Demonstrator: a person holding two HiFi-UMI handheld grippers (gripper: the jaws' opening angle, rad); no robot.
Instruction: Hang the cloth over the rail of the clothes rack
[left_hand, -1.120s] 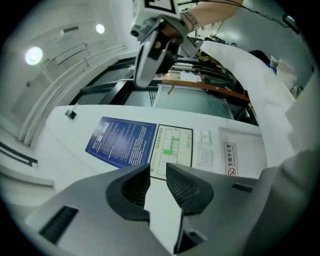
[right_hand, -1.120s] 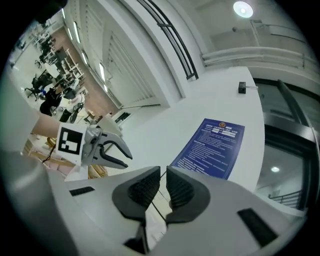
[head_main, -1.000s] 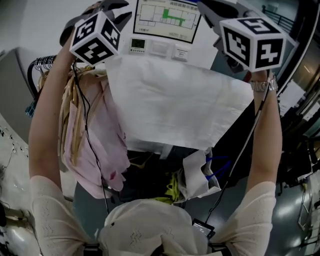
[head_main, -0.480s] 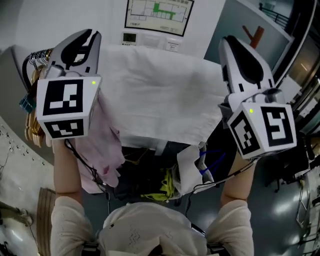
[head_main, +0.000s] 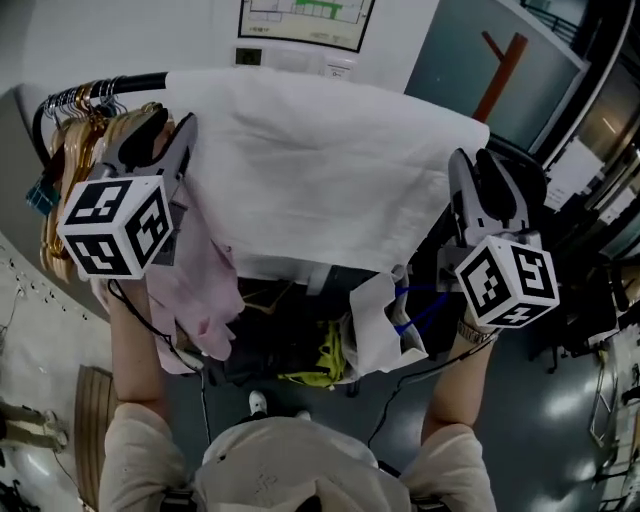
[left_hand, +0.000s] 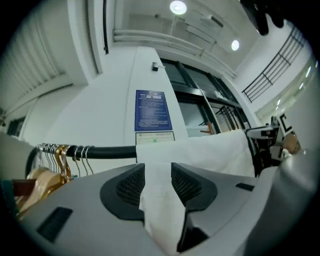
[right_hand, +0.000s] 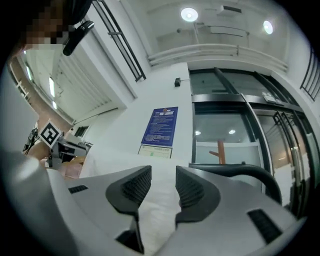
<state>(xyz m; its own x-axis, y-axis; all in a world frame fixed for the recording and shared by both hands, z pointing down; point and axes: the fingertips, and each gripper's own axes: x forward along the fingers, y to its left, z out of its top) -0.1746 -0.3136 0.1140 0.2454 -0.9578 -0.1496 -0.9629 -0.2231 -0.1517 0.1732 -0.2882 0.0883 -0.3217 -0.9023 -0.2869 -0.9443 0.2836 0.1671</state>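
White cloth (head_main: 320, 170) drapes over the clothes rack's black rail (head_main: 130, 82), beside the hangers (head_main: 75, 110) — left gripper (head_main: 152, 140) and right gripper (head_main: 488, 190) have just opened their jaws wide, a loose cloth edge lying ungripped between each pair. Backing straight out should avoid dragging it off.

The black rail (head_main: 135, 82) carries a draped white cloth (head_main: 310, 170) (hangers (head_main: 80, 105) beside it).
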